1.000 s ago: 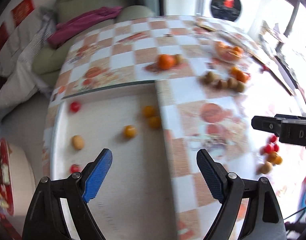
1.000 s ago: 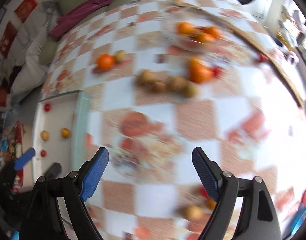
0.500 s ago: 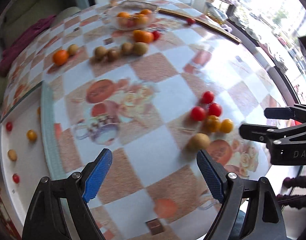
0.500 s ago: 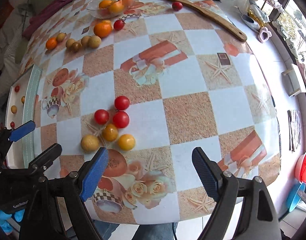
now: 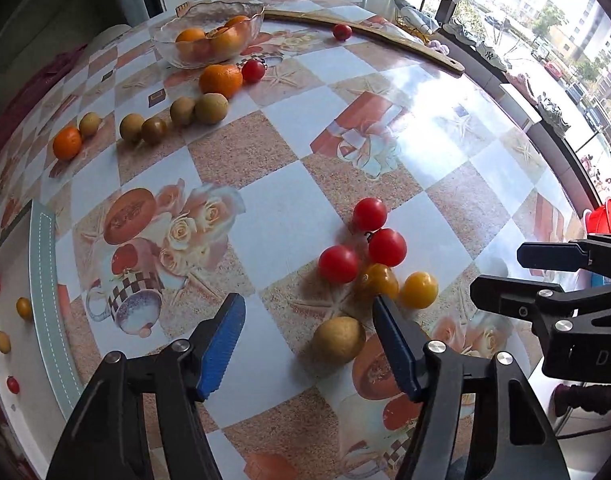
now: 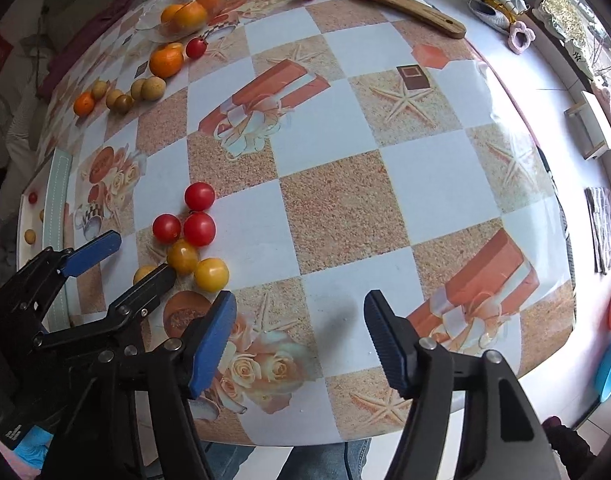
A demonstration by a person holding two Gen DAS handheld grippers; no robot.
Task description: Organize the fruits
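As left claw (image 5: 307, 338) gapes, longan (image 5: 338, 339) between fingers

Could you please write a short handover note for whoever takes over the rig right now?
Left gripper open and empty, low over the tan round fruit. Right gripper open and empty over bare tablecloth. Beside them sits a cluster: three red tomatoes, two yellow ones. Far side: glass bowl holding oranges, one orange outside it, a row of tan fruits. Nothing gripped; loose fruit is left to sort.

Place: home — patterned tablecloth (image 5: 241, 152); glass fruit bowl (image 5: 193, 40); sofa (image 6: 65, 4)
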